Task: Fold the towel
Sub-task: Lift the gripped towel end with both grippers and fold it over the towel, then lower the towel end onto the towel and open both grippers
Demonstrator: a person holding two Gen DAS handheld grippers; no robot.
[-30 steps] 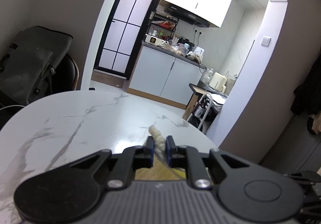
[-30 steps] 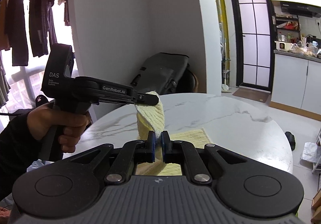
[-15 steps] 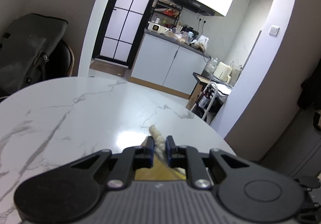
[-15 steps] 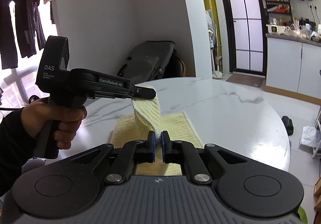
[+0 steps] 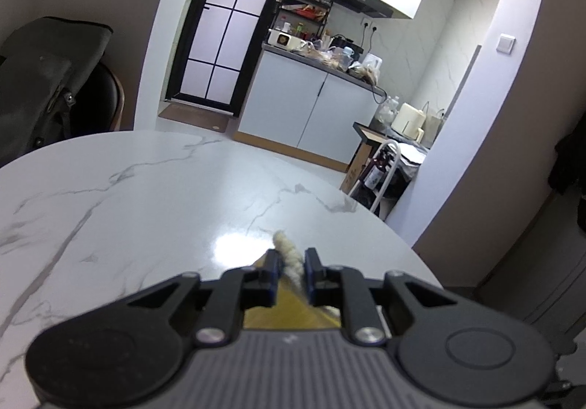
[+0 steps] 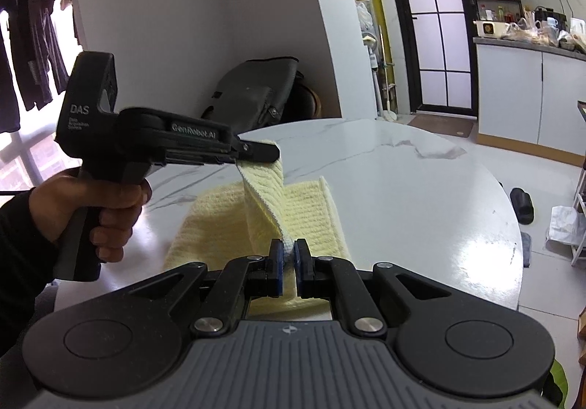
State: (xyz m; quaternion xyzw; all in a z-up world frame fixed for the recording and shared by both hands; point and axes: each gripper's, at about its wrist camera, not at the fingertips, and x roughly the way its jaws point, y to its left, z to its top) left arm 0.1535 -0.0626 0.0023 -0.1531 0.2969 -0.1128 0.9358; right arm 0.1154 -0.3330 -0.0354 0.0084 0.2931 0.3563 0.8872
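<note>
Through the left wrist camera, my left gripper [image 5: 290, 271] sits at the bottom centre of the frame, its jaws pinching a bunched edge of the pale yellow towel [image 5: 289, 257]. A tuft of cloth pokes out above the blue pads, and more yellow shows below them in shadow. Beyond that lies the white marble surface [image 5: 146, 196], filling the lower left and middle of the frame. In the upper middle I see a kitchen counter [image 5: 322, 64] crowded with small items, and a black-framed glass door [image 5: 223, 24] to its left. A dark bag [image 5: 40, 79] rests on a chair at the left edge.

Through the right wrist camera, my right gripper [image 6: 288, 268] is at the bottom centre, jaws pressed onto a thin edge of the towel [image 6: 293, 211]. The towel lies mostly flat on the surface [image 6: 421, 196] in the middle of the frame, with one strip lifted and twisting up toward the left. That strip ends in the jaws of the left gripper [image 6: 262, 152], which reaches in from the middle left, carried by my left hand [image 6: 95, 204] around its black handle. The lifted corners are raised above the cloth lying beneath them. Clothes [image 6: 29, 35] hang in the upper left, and a black slipper [image 6: 522, 205] lies on the floor at the right.
</note>
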